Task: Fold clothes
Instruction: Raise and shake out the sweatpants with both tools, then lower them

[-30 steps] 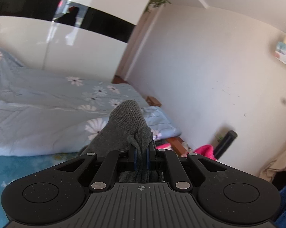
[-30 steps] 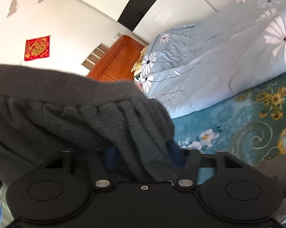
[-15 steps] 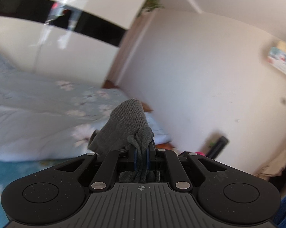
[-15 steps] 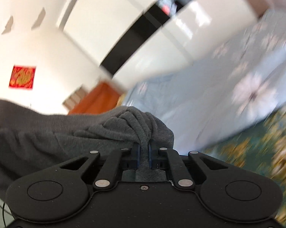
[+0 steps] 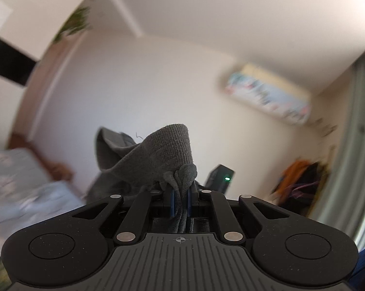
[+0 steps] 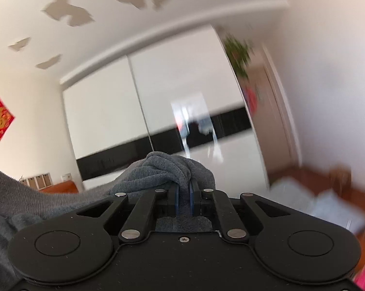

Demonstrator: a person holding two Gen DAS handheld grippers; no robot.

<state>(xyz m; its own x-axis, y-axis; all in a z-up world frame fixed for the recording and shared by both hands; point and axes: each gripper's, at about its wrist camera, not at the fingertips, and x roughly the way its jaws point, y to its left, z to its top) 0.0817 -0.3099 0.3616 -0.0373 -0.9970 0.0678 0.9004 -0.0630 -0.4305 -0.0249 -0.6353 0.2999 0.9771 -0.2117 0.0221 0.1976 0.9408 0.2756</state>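
Observation:
A grey knit garment is lifted into the air between both hands. My left gripper is shut on a bunched fold of it, and a ribbed band stands up just above the jaws. In the right wrist view my right gripper is shut on another bunch of the same grey garment, whose ribbed edge runs off toward the lower left. Both grippers point level across the room. The hanging rest of the garment is hidden below the gripper bodies.
A bed with a pale blue flowered quilt lies low at the left. A white wardrobe with a black band fills the far wall. An air conditioner hangs high on the wall, and clothes hang near a curtain.
Both grippers have risen and swung round, so the bed and carpet have dropped out of view. The right gripper's jaws have shut on the grey garment that lay loosely across them.

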